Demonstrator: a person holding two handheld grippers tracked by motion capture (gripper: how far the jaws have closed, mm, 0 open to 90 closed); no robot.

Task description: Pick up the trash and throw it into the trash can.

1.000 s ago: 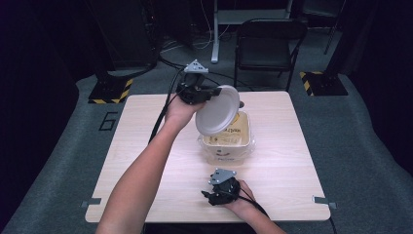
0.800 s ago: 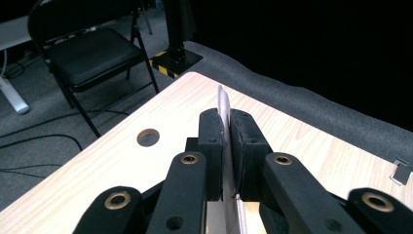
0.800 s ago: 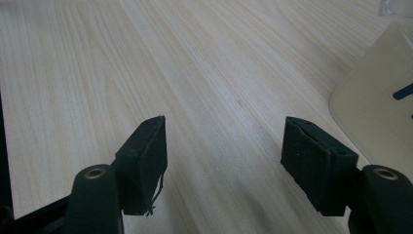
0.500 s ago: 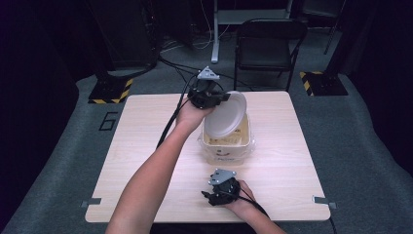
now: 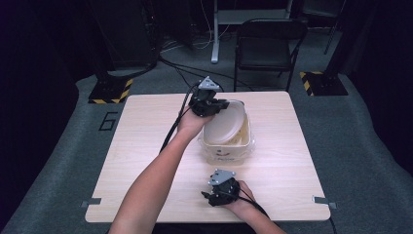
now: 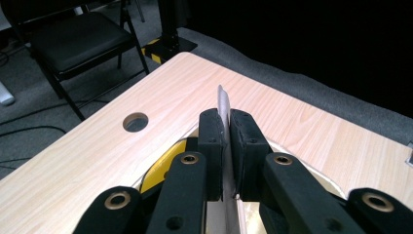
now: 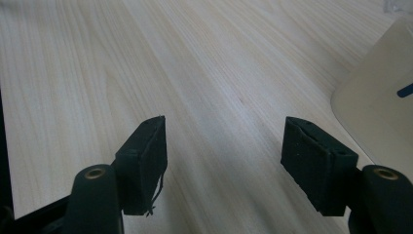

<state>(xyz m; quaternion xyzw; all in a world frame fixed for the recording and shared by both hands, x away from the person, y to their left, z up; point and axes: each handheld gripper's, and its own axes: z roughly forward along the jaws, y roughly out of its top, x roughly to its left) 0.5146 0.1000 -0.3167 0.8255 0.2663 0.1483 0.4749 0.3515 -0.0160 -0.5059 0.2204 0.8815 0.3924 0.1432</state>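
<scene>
2 grippers are in my hands at the wooden table. my left gripper is over the far middle of the table with its jaws pressed together on the rim of a white lid, which sits tilted over the clear tub, its low edge down at the tub's mouth; from above i can't quite tell whether that edge touches the rim. in the left gripper view the lid's thin edge runs straight up between the 2 pads, and something yellow shows just below them, perhaps inside the tub. my right gripper rests low on the near side of the table, well apart from the tub, its jaws spread with nothing between them, the bare wood showing in the gap. a pale corner of the tub shows at the right of that view.
</scene>
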